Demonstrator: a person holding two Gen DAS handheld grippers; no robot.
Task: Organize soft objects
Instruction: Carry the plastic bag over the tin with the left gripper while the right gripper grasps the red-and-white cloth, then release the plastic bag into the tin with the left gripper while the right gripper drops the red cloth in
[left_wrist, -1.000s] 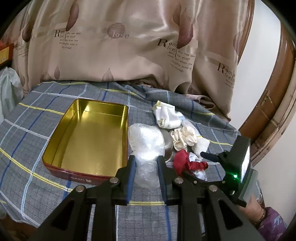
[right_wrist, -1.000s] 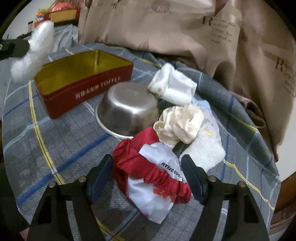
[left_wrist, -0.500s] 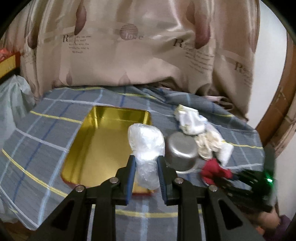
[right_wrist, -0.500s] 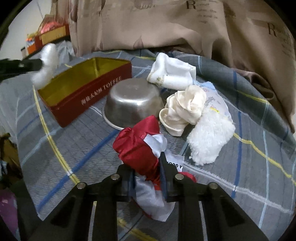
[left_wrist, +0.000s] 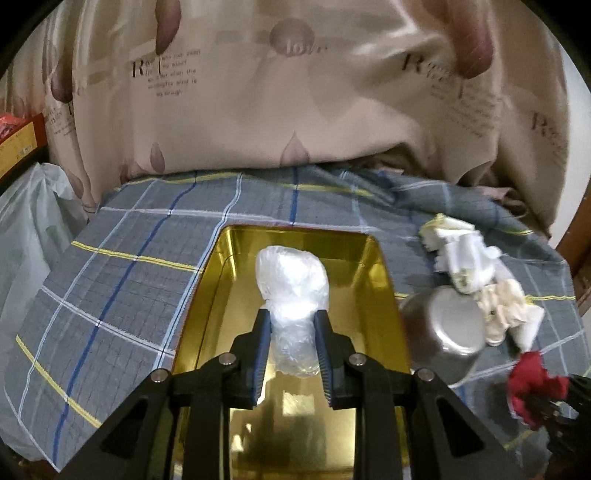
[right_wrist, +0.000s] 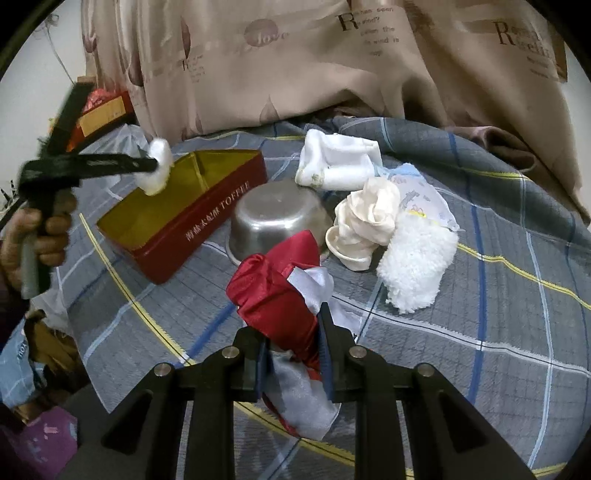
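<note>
Red cloth (right_wrist: 277, 291) between tilted right fingers (right_wrist: 327, 347)

The left wrist view looks steeply down, close over the gold-lined red rectangular tin (left_wrist: 376, 295); the right wrist view, seemingly farther off, faces that tin's (right_wrist: 207, 221) side.

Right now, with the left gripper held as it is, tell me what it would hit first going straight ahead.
Probably the gold floor of the open tin. The left gripper, shut on a clear plastic bundle, points down into it, and nothing else shows in between. How far above the floor it hangs is unclear.
</note>
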